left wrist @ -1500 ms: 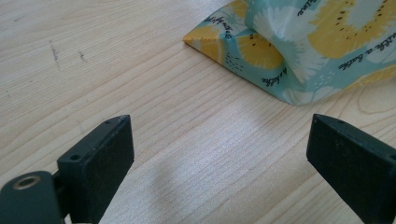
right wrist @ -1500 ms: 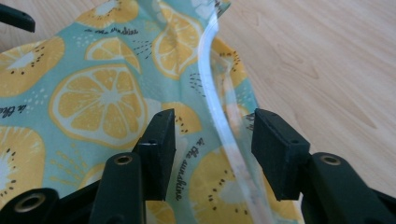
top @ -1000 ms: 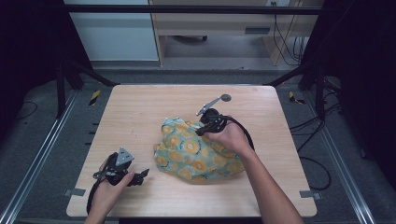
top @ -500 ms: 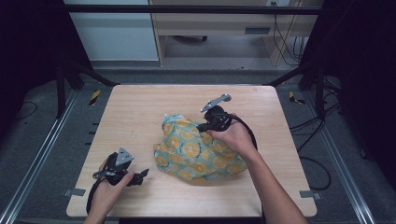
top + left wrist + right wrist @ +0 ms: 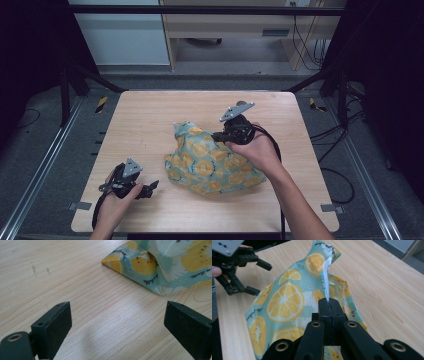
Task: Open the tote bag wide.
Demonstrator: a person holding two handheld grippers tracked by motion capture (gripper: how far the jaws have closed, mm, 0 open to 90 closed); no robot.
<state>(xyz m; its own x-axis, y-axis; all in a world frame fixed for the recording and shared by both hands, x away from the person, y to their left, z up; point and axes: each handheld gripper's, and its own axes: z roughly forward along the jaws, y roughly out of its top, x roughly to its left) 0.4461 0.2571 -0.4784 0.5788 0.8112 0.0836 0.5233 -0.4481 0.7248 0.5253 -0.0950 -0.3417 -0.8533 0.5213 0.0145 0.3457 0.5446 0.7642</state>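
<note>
A teal cloth (image 5: pixel 210 165) printed with yellow citrus slices lies crumpled at the middle of the wooden table (image 5: pixel 150 115). My right gripper (image 5: pixel 218 135) is at its far edge, shut on a fold of the cloth (image 5: pixel 287 300), which rises as a ridge from the closed jaws (image 5: pixel 329 302). My left gripper (image 5: pixel 152 186) rests near the front left of the table, open and holding nothing, pointed toward the cloth. Between its spread jaws (image 5: pixel 117 320) is bare wood, and a corner of the cloth (image 5: pixel 160 262) lies a little beyond. The left gripper (image 5: pixel 263 278) also appears past the cloth in the right gripper view.
Black frame rails run along both sides of the table (image 5: pixel 45 165). Cables (image 5: pixel 330 140) hang off the right side. Bare wood lies at the table's back and left.
My right gripper has shifted slightly right and back while still gripping the cloth, drawing its far edge up. The left gripper has stayed in place.
</note>
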